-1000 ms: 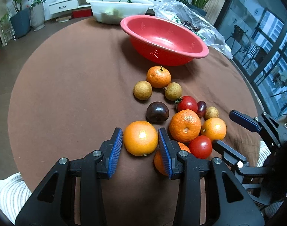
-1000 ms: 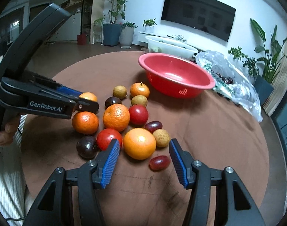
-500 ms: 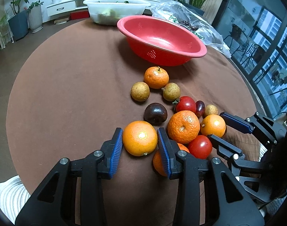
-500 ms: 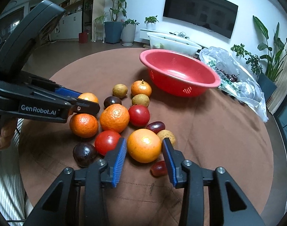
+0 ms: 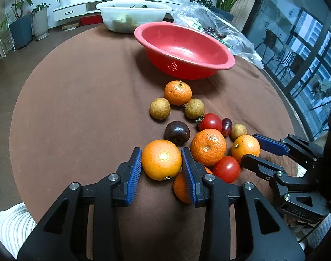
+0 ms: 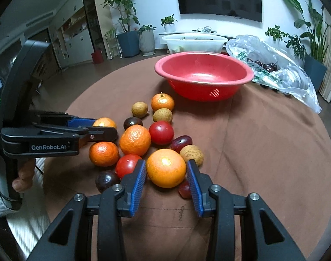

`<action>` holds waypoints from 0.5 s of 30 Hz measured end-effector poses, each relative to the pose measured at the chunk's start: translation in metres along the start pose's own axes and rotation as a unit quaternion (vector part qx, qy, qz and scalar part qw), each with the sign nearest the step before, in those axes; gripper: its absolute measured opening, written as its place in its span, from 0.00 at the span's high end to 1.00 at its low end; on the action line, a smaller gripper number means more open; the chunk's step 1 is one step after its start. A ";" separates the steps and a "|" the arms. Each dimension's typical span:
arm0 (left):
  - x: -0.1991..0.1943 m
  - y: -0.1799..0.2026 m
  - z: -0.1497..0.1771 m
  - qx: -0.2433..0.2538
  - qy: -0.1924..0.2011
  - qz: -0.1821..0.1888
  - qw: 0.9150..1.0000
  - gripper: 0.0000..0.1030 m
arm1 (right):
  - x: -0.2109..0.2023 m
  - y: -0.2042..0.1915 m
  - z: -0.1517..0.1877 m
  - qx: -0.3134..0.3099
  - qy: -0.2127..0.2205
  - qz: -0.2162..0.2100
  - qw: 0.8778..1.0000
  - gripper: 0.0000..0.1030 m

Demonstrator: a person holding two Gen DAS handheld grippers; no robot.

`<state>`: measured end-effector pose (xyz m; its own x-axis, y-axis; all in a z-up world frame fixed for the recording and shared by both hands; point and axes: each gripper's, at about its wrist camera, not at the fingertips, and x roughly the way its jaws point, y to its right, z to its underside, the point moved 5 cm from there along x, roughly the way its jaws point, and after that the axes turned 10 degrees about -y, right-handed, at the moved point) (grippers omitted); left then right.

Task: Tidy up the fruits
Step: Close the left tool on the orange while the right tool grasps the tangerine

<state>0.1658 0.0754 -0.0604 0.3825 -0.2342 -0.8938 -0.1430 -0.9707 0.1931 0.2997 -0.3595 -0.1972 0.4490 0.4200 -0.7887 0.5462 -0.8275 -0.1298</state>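
Fruits (image 5: pixel 195 128) lie in a loose heap on the brown desk (image 5: pixel 78 108), none of them in a container yet, so you are at the pick-up step. Your left gripper (image 5: pixel 161 155) has its blue fingers (image 5: pixel 136 163) clamped on the first orange (image 5: pixel 161 159) at the near edge of the heap. Your right gripper (image 6: pixel 166 163) has its fingers pressed on either side of the second orange (image 6: pixel 166 168) at the other end. Both oranges look to be resting on the cloth. Next you probably need to lift each one straight up, clear of the tomatoes and small fruit touching them, and then carry it forward. The red bowl (image 5: pixel 208 63) stands just beyond the heap and is empty, which makes it the likely target. Behind it, a white tub (image 5: pixel 132 10) holds something pale green that you cannot make out. Beside the bowl, a clear plastic bag (image 6: pixel 274 65) holds dark cherries.
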 end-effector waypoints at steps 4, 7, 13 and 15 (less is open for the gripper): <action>-0.002 0.000 0.000 -0.003 -0.002 0.011 1.000 0.67 | -0.004 0.006 -0.001 0.023 0.003 -0.023 0.999 0.60; -0.004 0.002 -0.001 -0.002 0.000 0.016 1.000 0.67 | -0.008 0.011 -0.002 0.041 0.007 -0.038 0.998 0.60; -0.009 0.004 -0.003 -0.002 0.002 0.027 1.000 0.67 | -0.014 0.019 -0.006 0.069 0.015 -0.067 0.995 0.60; -0.010 0.004 -0.003 -0.004 0.001 0.031 1.000 0.67 | -0.016 0.021 -0.008 0.075 0.017 -0.072 0.994 0.60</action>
<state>0.1641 0.0739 -0.0491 0.3748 -0.2939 -0.8793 -0.1595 -0.9547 0.2511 0.3097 -0.3808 -0.1829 0.3984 0.5486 -0.7351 0.4955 -0.8032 -0.3308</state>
